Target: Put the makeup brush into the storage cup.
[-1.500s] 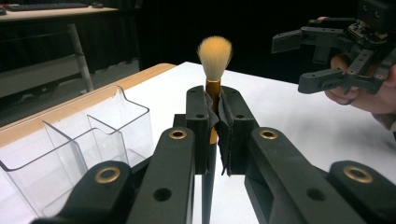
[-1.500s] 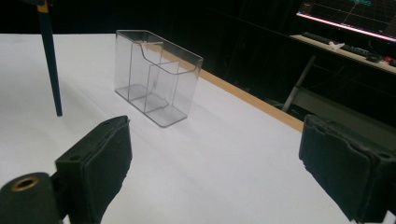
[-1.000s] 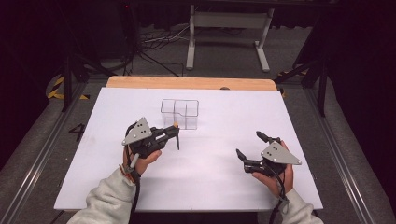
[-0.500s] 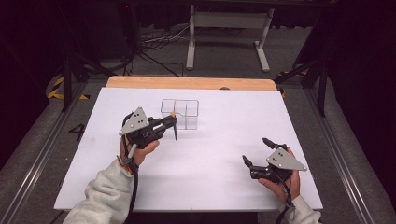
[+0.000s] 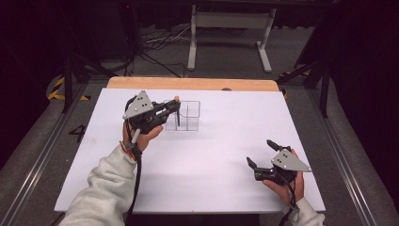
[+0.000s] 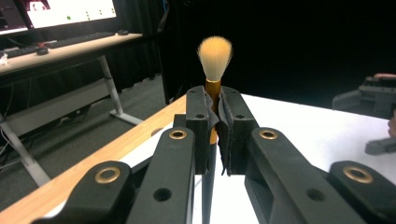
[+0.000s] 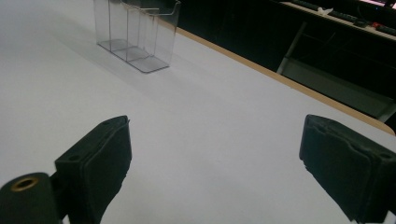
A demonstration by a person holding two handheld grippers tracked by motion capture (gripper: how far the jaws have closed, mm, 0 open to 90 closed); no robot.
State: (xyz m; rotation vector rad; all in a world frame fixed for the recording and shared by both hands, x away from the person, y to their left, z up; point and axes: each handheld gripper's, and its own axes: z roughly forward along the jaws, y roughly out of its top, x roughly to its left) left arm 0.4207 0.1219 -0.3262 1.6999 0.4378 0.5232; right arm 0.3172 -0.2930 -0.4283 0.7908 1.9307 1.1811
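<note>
Golden-bristled brush (image 6: pixel 214 70) is sitting clamped upright in the left claw (image 6: pixel 213 126), beside the clear organizer (image 5: pixel 187 115). Right claw (image 7: pixel 215 172) is gaping empty over the white surface (image 5: pixel 207 165). No writing is legible.

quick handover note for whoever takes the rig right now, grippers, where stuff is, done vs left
Left gripper: shut on the brush, pinched at the gold ferrule, bristles up, dark handle hanging below the jaws. In the high view it is held above the table, just left of the clear organizer.
Right gripper: open, holding nothing, low over the white table at the near right.
Clear organizer: upright near the far middle of the table; its visible compartments look empty.
Done: brush picked up and brought beside the organizer.
Left: probably lower the brush, handle first, into a compartment, then release.
</note>
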